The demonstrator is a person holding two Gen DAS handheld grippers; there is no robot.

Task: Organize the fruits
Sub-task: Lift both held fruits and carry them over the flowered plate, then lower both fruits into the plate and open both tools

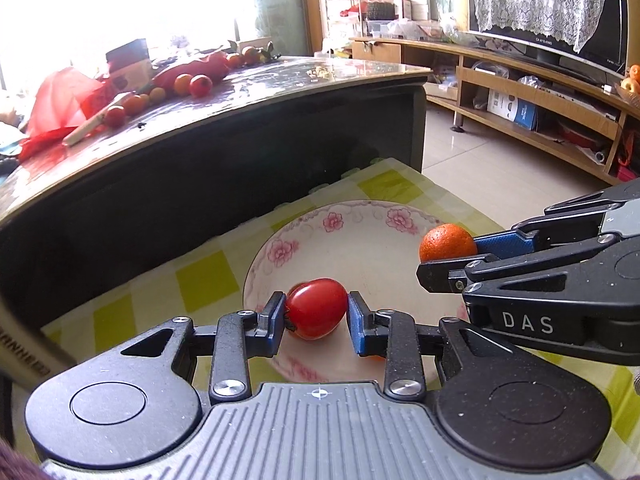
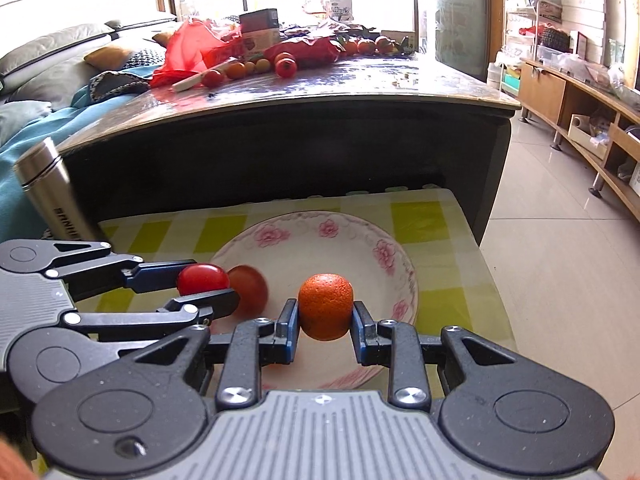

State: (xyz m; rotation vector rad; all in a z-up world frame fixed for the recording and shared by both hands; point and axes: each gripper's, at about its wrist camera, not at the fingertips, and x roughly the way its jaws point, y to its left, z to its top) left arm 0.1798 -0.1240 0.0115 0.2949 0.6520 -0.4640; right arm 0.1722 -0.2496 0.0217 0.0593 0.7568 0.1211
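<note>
Left wrist view: the left gripper [image 1: 316,316] grips a glossy red cherry tomato [image 1: 316,308] between its blue pads, over the near left part of a shallow white ceramic plate with pink flower print [image 1: 332,248]. Right wrist view: the right gripper [image 2: 326,326] is closed on a small round orange citrus fruit [image 2: 326,306], over the near middle of the same plate. A second red tomato [image 2: 250,288] shows just beyond the left gripper's fingers, low over the plate; contact with the plate cannot be confirmed. The two grippers stand close side by side, with little free room between them.

The plate rests on a yellow-and-white checked cloth [image 2: 420,216] covering a low surface. Bare cloth lies to the right of the plate as far as the surface's right edge. A steel flask [image 2: 52,192] stands at the far left corner. Directly beyond the cloth rises a dark coffee table [image 2: 280,152], its glossy top carrying more fruit and red bags. Tiled floor [image 2: 560,260] lies open to the right.
</note>
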